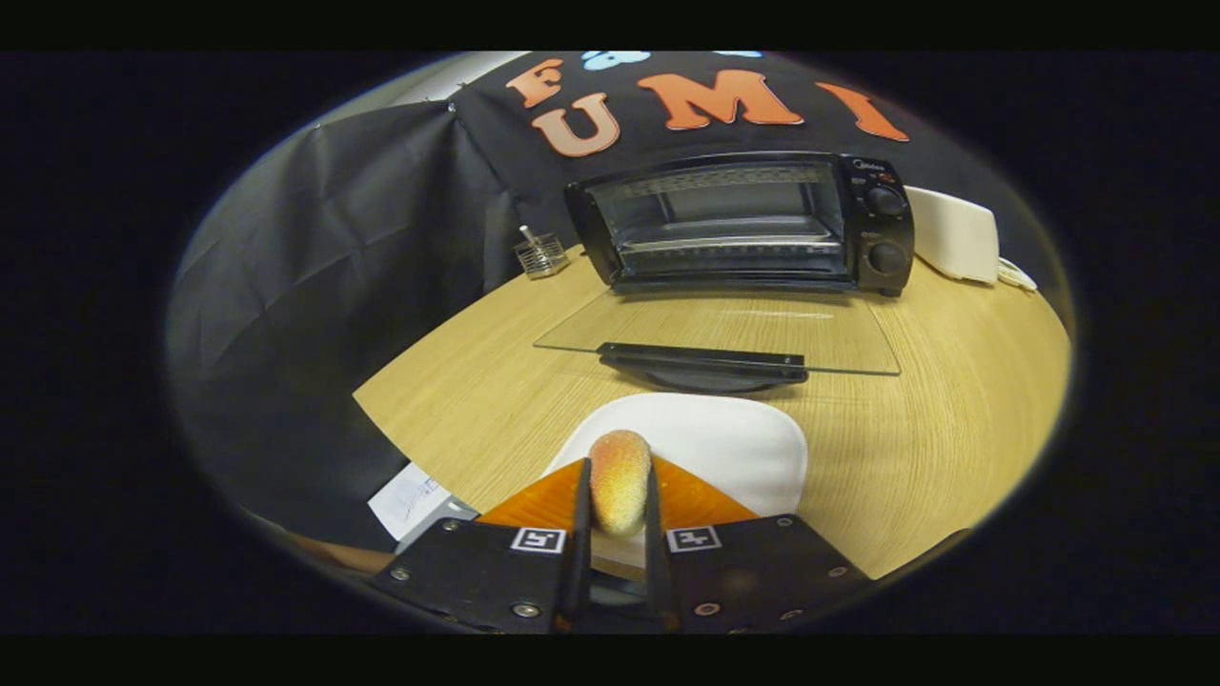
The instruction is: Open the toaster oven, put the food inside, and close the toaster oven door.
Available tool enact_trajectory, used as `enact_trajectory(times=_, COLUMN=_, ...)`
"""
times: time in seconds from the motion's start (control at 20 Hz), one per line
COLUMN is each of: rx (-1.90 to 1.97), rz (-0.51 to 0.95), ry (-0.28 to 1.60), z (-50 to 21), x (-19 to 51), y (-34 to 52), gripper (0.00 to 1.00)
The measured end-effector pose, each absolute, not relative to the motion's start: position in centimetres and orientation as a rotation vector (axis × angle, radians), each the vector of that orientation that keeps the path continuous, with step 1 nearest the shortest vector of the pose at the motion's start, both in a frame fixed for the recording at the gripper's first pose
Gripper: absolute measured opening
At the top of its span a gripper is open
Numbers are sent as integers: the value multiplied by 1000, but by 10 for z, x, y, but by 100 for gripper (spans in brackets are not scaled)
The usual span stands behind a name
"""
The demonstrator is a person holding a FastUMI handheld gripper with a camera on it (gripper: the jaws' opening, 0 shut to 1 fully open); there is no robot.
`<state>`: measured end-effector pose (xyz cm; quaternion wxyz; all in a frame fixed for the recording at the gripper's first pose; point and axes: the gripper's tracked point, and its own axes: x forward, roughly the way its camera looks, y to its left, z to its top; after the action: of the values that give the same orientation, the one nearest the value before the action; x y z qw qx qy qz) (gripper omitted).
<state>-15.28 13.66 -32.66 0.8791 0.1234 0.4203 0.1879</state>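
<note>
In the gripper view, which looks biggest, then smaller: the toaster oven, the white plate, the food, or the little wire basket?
1. Toaster oven, door open.
2. White plate; it sits nearer the camera, so its true rank is unsure.
3. Food, pinched by the gripper.
4. Wire basket.

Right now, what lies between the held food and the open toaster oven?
In the gripper view: white plate, bare table, then the lowered glass door before the toaster oven. Gripper clamps the food.

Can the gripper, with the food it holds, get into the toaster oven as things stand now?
Probably yes: the gripper is shut on the bread roll, the glass door lies folded down flat, and the toaster oven stands open beyond it.
</note>
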Motion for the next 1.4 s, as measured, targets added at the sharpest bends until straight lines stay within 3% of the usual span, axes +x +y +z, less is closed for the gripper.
enact_trajectory(times=0.45, rx=501, rz=343, ry=768, z=-286, x=-110, y=135, gripper=21)
enact_trajectory(times=1.0, rx=811, rz=228, ry=609, z=-250, x=1, y=129, gripper=21)
enact_trajectory(times=1.4, rx=932, rz=114, ry=568, z=-260, x=83, y=120, gripper=21)
